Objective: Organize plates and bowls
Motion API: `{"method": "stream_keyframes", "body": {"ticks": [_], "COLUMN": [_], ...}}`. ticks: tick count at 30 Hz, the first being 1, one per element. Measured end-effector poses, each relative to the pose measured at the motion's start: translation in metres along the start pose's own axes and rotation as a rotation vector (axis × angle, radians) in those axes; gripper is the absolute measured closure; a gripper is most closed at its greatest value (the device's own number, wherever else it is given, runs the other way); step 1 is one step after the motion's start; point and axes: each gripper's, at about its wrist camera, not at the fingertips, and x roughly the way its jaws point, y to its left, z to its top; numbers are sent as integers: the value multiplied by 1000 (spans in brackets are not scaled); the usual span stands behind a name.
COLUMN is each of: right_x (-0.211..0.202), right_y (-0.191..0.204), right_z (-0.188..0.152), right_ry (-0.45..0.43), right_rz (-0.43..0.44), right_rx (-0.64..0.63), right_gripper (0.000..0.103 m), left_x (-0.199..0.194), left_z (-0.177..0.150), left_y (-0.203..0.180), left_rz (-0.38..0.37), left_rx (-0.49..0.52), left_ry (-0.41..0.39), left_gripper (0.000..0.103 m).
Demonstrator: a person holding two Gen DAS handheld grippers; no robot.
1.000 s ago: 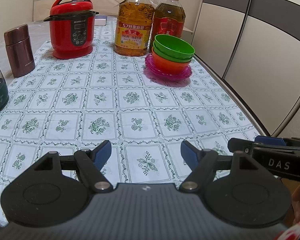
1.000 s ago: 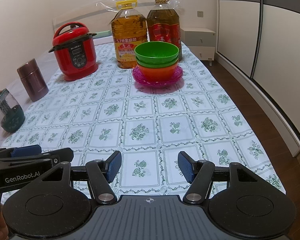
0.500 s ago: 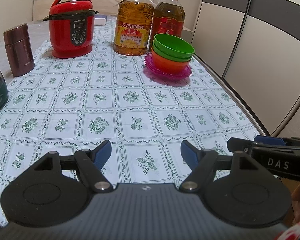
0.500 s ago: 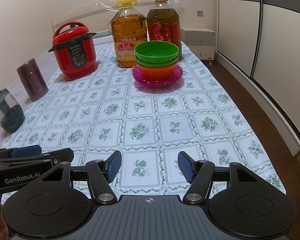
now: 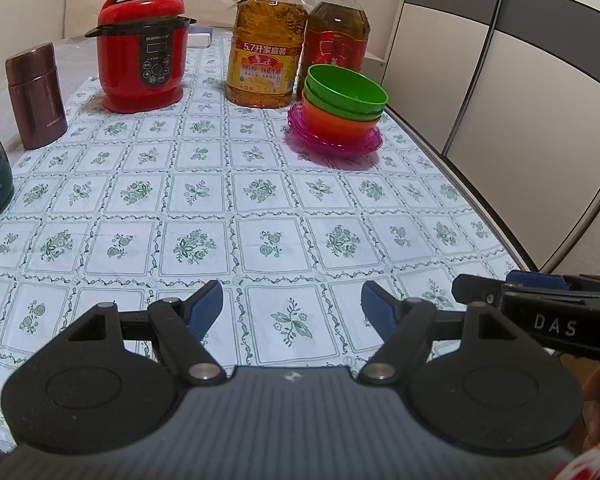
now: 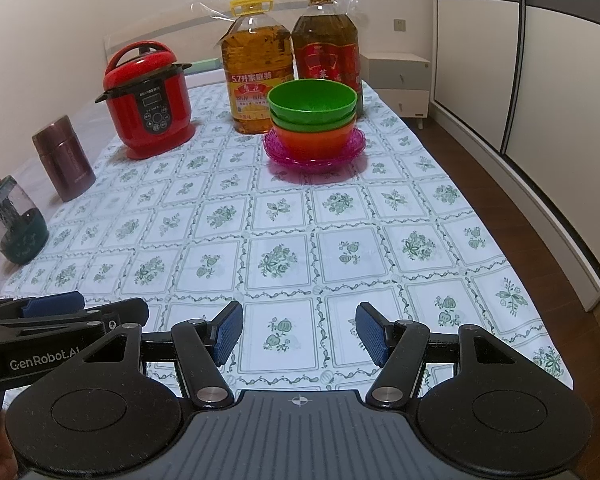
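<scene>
so the patterned tablecloth [image 6: 340, 216] spreads wide, and at its far end, about 12 o'clock from the right gripper [image 6: 299, 334] and 1 o'clock from the left gripper [image 5: 292, 307], sits the bowl stack [image 6: 314, 120]: two green over an orange, on magenta plates [image 6: 314, 157]. both grippers hover near-side, released and empty; neither looks clearly nearer.

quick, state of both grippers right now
left gripper: open, holding nothing
right gripper: open, holding nothing
</scene>
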Motion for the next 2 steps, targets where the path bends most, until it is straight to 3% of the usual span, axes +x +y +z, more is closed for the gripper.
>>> {"method": "stream_keyframes", "body": {"ticks": [2], "right_x": [0], "right_y": [0], "right_z": [0], "right_ry": [1], "right_rz": [0], "right_rx": [0], "right_gripper": [40], "left_x": [0], "left_z": [0], "left_y": [1], "left_rz": [4], "left_rx": [0], "left_ry": [0], "left_gripper": [28]}}
